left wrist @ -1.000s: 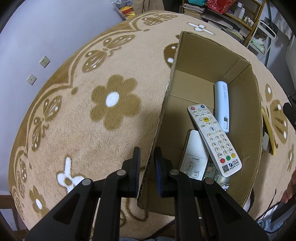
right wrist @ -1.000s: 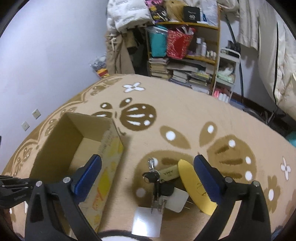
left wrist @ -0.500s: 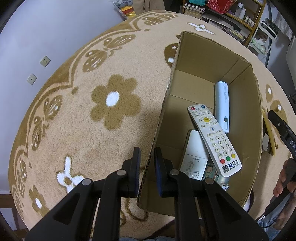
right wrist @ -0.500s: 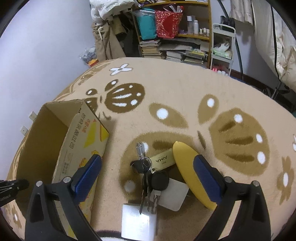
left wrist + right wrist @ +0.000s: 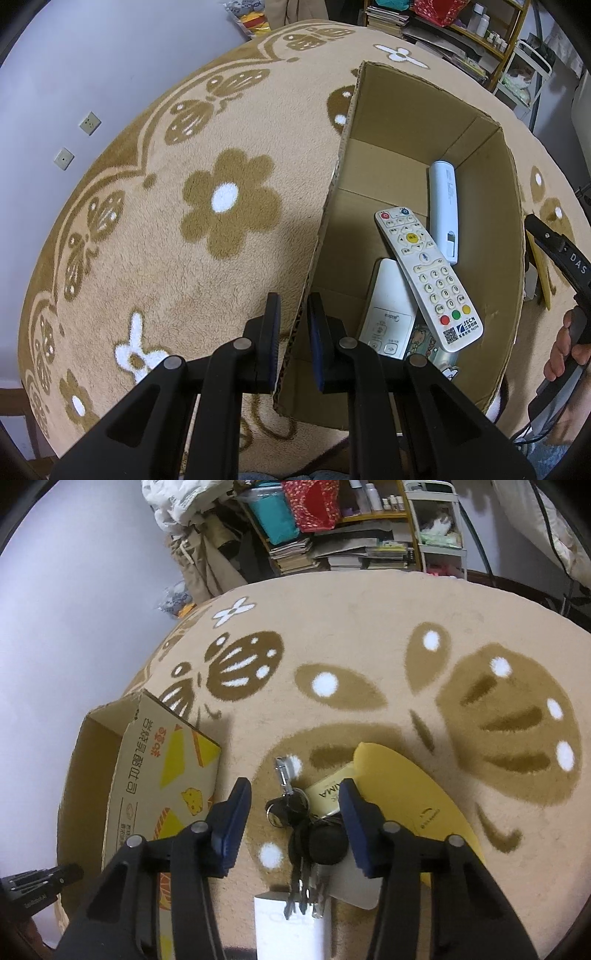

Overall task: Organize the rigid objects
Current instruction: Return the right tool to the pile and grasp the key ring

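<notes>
My left gripper [image 5: 293,343] is shut on the near left wall of an open cardboard box [image 5: 332,192] on the rug. Inside lie a white remote with coloured buttons [image 5: 428,277], a white Midea remote [image 5: 388,314] and a slim white remote [image 5: 443,210]. My right gripper [image 5: 293,823] is open and low over a bunch of keys [image 5: 295,812] with a black fob and a gold AIMA tag [image 5: 327,792]. A yellow oval object [image 5: 406,797] lies right of the keys. The box [image 5: 155,786] stands to their left.
A white block [image 5: 291,923] and a white card [image 5: 354,890] lie under the keys' near end. A beige patterned rug [image 5: 369,627] covers the surface. Cluttered shelves [image 5: 351,524] stand behind, a purple wall [image 5: 92,55] to the left.
My right gripper has dropped and moved forward over the keys, and its fingers have narrowed around them. My left gripper keeps its hold on the box wall.
</notes>
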Demonstrator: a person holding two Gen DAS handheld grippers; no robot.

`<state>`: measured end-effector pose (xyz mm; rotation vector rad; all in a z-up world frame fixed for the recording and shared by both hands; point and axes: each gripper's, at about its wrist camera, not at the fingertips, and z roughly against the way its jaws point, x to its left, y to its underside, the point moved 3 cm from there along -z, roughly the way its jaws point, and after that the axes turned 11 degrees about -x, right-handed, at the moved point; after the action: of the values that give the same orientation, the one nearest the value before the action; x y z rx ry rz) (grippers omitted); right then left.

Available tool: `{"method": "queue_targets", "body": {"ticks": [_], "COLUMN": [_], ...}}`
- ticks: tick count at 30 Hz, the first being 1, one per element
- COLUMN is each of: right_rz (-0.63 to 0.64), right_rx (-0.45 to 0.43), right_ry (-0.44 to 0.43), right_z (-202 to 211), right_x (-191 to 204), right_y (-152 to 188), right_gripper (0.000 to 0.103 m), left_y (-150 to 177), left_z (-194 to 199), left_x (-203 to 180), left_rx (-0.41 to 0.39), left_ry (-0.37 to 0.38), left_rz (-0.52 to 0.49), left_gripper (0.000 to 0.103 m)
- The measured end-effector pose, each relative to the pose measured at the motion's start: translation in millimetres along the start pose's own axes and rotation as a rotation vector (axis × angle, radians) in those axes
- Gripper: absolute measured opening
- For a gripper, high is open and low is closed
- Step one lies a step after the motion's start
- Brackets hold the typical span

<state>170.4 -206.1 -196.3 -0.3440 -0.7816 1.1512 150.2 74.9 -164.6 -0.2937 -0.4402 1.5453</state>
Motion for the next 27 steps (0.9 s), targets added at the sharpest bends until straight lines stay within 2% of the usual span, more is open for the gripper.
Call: {"method": "queue_targets", "body": {"ticks": [8, 12, 17, 18, 20, 21, 25, 27], "right_rz": [0.093, 0.158, 0.215, 0.23, 0.238, 0.247, 0.225, 0.208], "right_rx": [0.017, 0.03, 0.057, 0.074, 0.109, 0.104, 0.084, 0.067], "right_ry": [0.013, 0.038, 0.03, 0.033, 0.035, 0.042, 0.038, 0.025], "right_z": [-18, -28, -35, -38, -43, -43, -38, -31], "right_x": [12, 18, 26, 29, 31, 32, 34, 38], "right_y": [7, 12, 18, 20, 25, 27, 26, 22], "right_gripper": [0.052, 0.041, 0.039, 0.034, 0.033, 0.031, 0.013, 0.013], "left_y": [0, 0, 0, 0, 0, 0, -1, -1], "left_z": [0, 0, 0, 0, 0, 1, 1, 1], "left_x": [0, 0, 0, 0, -1, -1, -1, -1], "left_rx": [0.0, 0.0, 0.001, 0.0, 0.001, 0.001, 0.001, 0.002], "left_ry": [0.001, 0.001, -0.001, -0.001, 0.0, 0.001, 0.002, 0.003], "left_rz": [0.001, 0.0, 0.0, -0.001, -0.001, 0.0, 0.0, 0.001], "left_gripper": [0.015, 0.015, 0.015, 0.015, 0.015, 0.015, 0.015, 0.015]}}
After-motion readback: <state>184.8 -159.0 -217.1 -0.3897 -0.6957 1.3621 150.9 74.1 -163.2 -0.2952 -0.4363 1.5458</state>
